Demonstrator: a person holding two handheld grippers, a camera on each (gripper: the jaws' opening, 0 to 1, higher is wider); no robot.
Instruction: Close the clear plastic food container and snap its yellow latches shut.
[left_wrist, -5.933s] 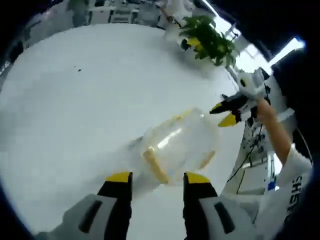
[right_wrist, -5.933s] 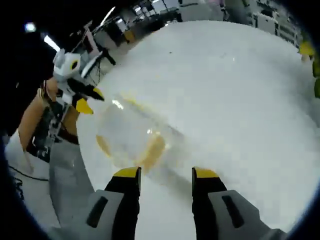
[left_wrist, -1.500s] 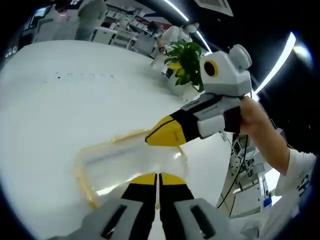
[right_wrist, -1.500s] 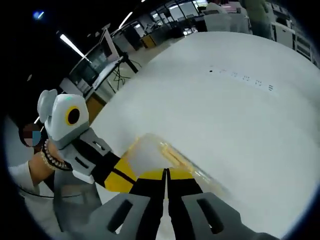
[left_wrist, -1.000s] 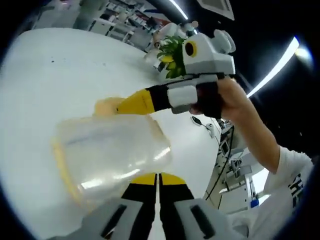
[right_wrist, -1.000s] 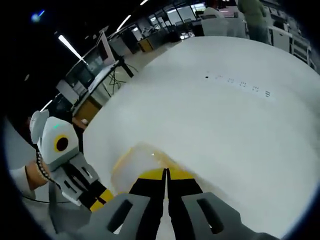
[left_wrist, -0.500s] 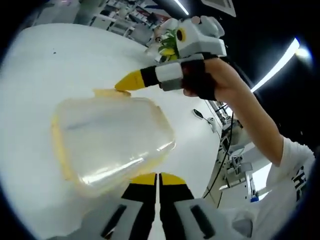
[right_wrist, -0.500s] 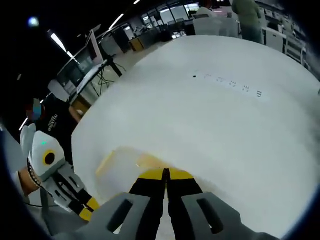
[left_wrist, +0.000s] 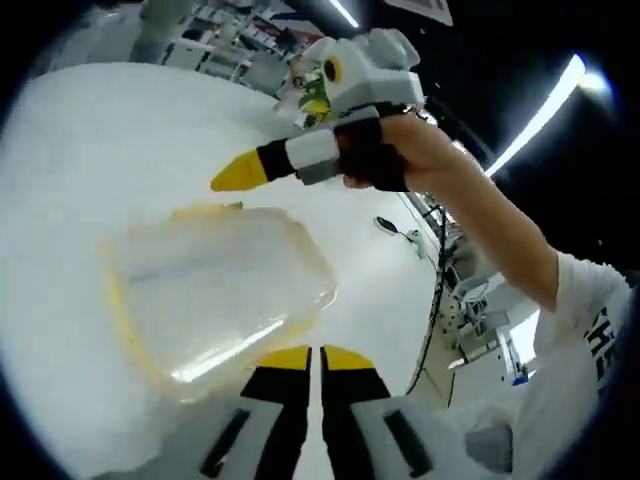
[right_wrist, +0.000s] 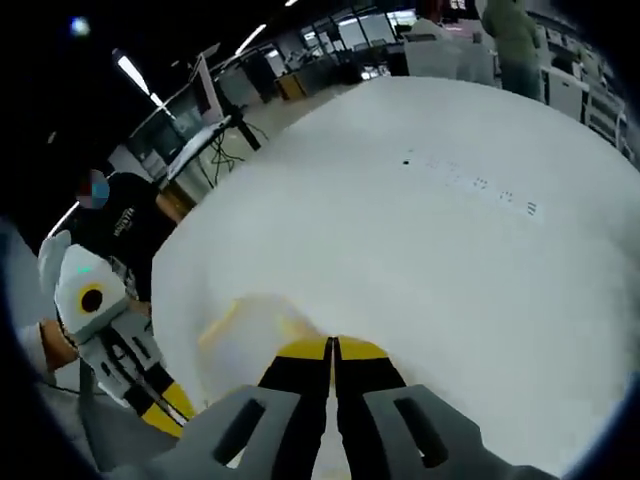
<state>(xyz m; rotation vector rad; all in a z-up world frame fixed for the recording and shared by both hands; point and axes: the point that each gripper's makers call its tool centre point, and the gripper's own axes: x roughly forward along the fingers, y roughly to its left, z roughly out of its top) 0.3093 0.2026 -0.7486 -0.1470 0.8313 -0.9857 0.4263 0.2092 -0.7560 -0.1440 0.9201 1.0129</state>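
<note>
Left gripper view: both your grippers' jaws are clenched empty; press the clear plastic food container (left_wrist: 215, 290) off-centre and it may skid across the white table (left_wrist: 90, 150).

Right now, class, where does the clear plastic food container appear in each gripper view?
Left gripper view: clear container centre-left, just beyond the shut left gripper.
Right gripper view: container lower left, behind the shut right gripper.
Shared landmark: the white table.
</note>
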